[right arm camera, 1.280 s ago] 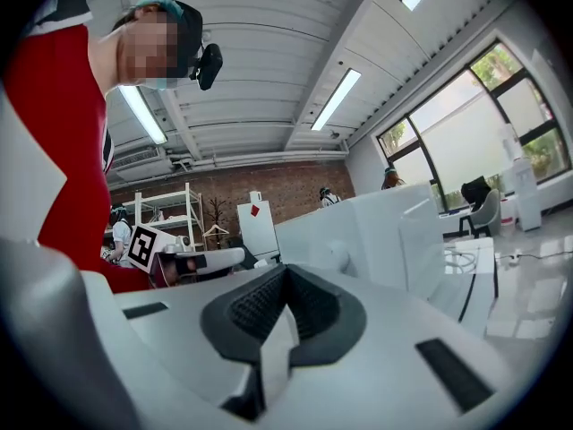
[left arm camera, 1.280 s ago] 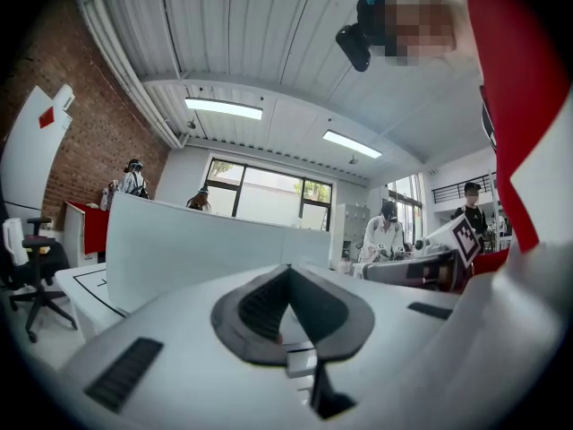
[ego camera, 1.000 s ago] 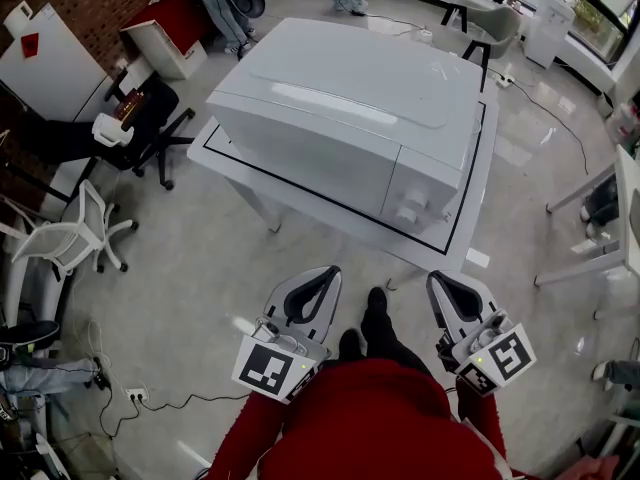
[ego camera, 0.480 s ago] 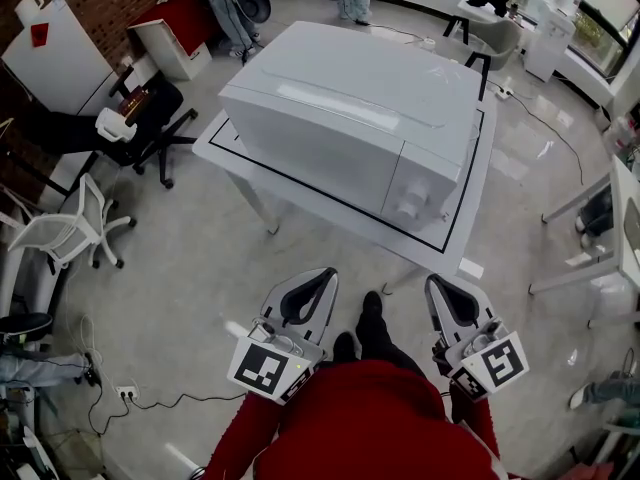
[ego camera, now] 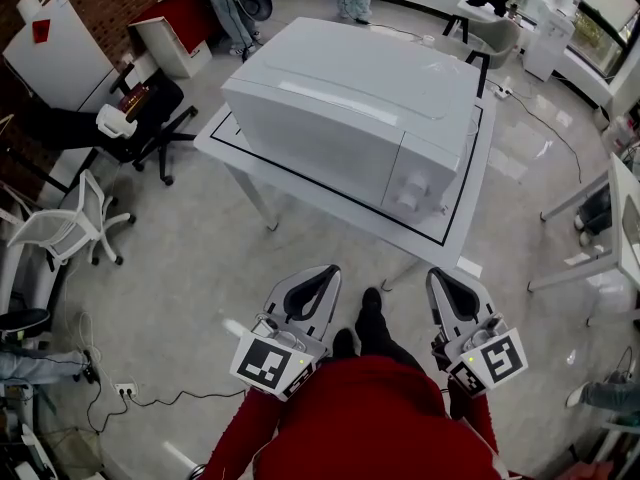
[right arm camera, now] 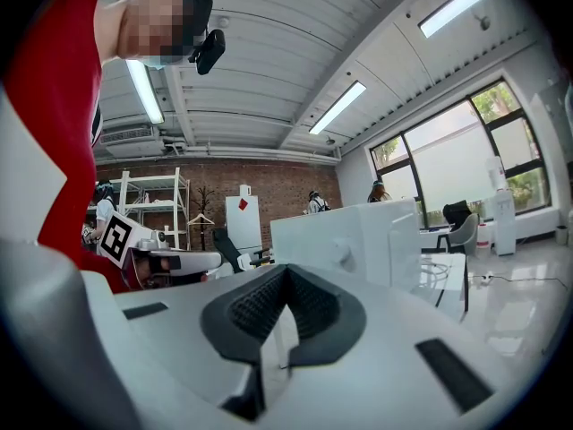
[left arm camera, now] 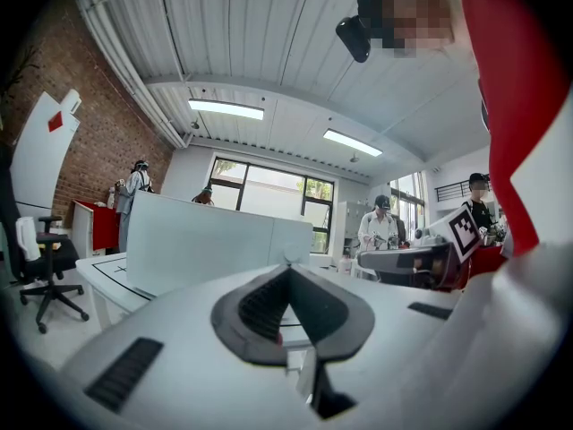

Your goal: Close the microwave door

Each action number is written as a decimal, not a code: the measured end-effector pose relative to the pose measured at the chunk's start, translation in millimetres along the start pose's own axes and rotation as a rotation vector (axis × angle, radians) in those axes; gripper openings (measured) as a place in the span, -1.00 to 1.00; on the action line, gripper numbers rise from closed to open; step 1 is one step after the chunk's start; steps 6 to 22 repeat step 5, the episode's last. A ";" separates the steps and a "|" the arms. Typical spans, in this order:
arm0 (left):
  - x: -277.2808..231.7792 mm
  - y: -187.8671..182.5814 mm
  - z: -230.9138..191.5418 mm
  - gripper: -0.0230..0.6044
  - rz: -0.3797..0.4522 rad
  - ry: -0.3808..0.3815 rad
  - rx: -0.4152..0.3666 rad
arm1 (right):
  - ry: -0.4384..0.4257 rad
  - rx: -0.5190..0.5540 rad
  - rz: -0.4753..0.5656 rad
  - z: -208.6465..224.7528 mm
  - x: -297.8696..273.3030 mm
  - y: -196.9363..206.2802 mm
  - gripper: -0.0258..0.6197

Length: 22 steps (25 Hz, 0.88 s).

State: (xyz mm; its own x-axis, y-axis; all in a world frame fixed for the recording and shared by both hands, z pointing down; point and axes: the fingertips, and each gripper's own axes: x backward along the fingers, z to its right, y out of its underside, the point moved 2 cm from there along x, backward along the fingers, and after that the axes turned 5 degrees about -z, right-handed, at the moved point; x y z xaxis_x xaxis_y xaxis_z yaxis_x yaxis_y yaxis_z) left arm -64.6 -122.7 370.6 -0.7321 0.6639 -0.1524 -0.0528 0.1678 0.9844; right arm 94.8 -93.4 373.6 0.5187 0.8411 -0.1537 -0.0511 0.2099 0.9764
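A white microwave (ego camera: 350,108) stands on a white table (ego camera: 445,240) with a black outline. Its door (ego camera: 315,158) lies flush with the front, beside the knob panel (ego camera: 415,190). Both grippers hang low near my body, well short of the table and pointing level toward the microwave. My left gripper (ego camera: 326,272) is shut with nothing between its jaws, and so is my right gripper (ego camera: 436,278). In the left gripper view the microwave (left arm camera: 206,240) stands beyond the shut left gripper (left arm camera: 288,272). The right gripper view shows the microwave (right arm camera: 358,233) past the right gripper (right arm camera: 285,270).
Bare floor separates me from the table. Office chairs (ego camera: 65,230) and a black chair (ego camera: 140,118) stand at the left, with a white cabinet (ego camera: 55,53) behind them. A cable (ego camera: 150,400) lies on the floor. Another table (ego camera: 622,223) sits at the right. People stand at the back.
The head view has shifted a little. Both grippers stay where they were, shut and empty.
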 end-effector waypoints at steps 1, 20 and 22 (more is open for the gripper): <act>0.5 1.0 0.7 -0.89 -0.003 0.000 0.002 | 0.001 0.001 -0.001 -0.5 0.4 0.4 -0.88; 0.7 4.5 3.9 -0.89 -0.014 -0.001 0.009 | 0.001 0.011 -0.010 0.0 3.5 2.3 -0.88; 0.7 4.5 3.9 -0.89 -0.014 -0.001 0.009 | 0.001 0.011 -0.010 0.0 3.5 2.3 -0.88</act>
